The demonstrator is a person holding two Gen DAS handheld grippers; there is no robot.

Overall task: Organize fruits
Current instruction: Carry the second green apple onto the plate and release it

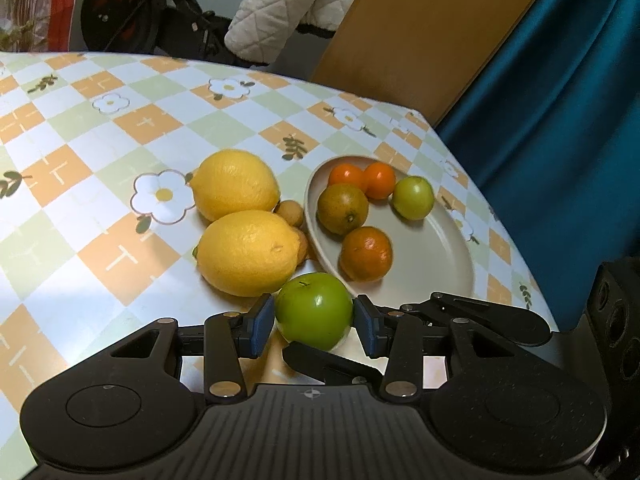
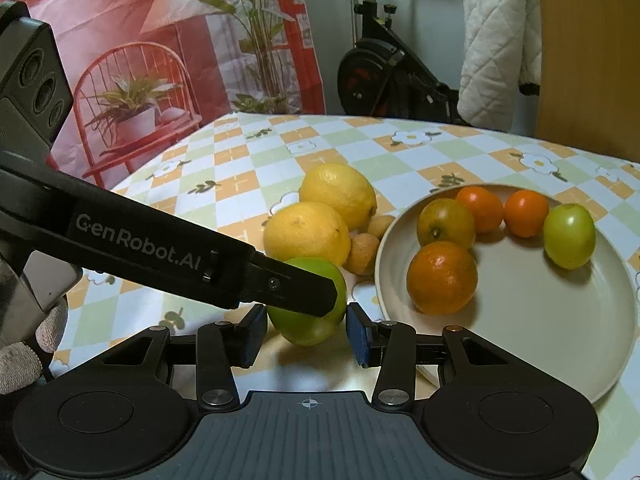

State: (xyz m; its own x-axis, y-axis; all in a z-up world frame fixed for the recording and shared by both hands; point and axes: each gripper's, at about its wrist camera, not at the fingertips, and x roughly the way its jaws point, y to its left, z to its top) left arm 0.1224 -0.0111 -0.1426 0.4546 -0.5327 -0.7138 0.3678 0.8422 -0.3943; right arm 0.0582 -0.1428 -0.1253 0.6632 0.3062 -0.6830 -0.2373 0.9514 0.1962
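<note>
A green apple-like fruit (image 1: 314, 310) sits between the blue pads of my left gripper (image 1: 314, 322), which is shut on it just above the tablecloth. The same fruit (image 2: 316, 320) shows in the right wrist view, partly hidden by the left gripper's black finger (image 2: 296, 292). My right gripper (image 2: 307, 338) is open, its pads either side of the fruit without touching. A beige plate (image 1: 432, 256) holds several oranges (image 1: 366, 254) and a small green fruit (image 1: 413, 198); the plate also shows in the right wrist view (image 2: 540, 320). Two lemons (image 1: 248, 252) lie left of the plate.
Two small tan fruits (image 2: 362, 254) lie between the lemons and the plate. The checked tablecloth (image 1: 100, 200) ends at the right near a blue curtain (image 1: 560, 120). An exercise bike (image 2: 384, 76) and a wooden panel (image 1: 420, 32) stand behind the table.
</note>
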